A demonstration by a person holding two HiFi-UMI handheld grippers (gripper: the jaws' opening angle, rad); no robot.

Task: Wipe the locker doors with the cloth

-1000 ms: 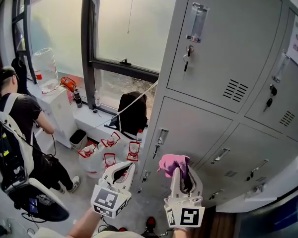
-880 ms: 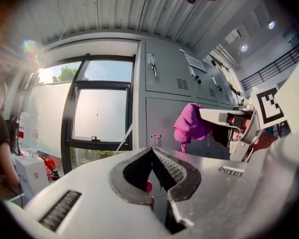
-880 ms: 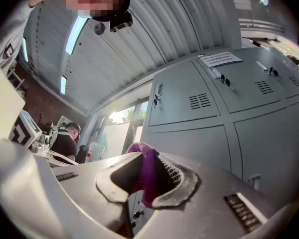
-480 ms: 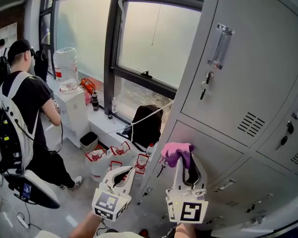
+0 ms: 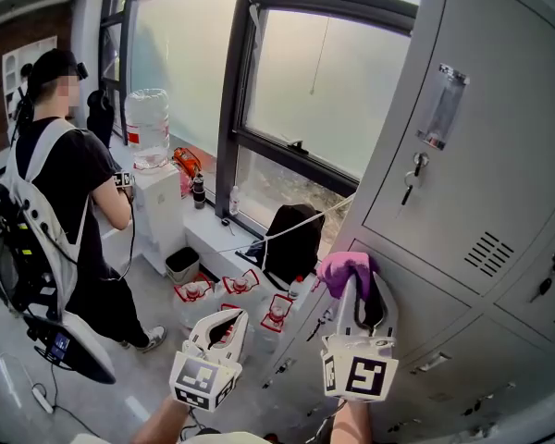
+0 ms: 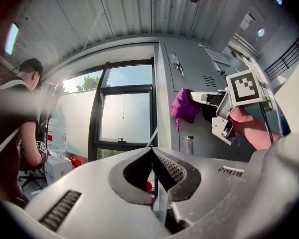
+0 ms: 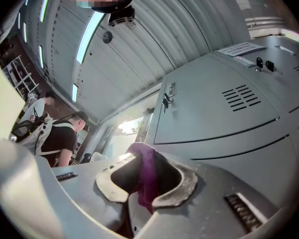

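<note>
As the right gripper [image 5: 359, 285] clamps a purple cloth [image 5: 345, 268] beside grey locker doors [image 5: 499, 137], the left gripper [image 5: 224, 320] hangs closed and empty, a person [image 5: 65, 183] upper left.

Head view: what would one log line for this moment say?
right gripper: shut on cloth | cloth: pink, raised by locker door, contact unclear | left gripper: shut, empty, low

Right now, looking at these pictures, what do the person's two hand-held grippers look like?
Both the left gripper and right gripper have pale grey plastic bodies and two curved jaws lined with dark pads. Each carries a white cube printed with black square markers; slotted vents sit beside the jaws.
</note>
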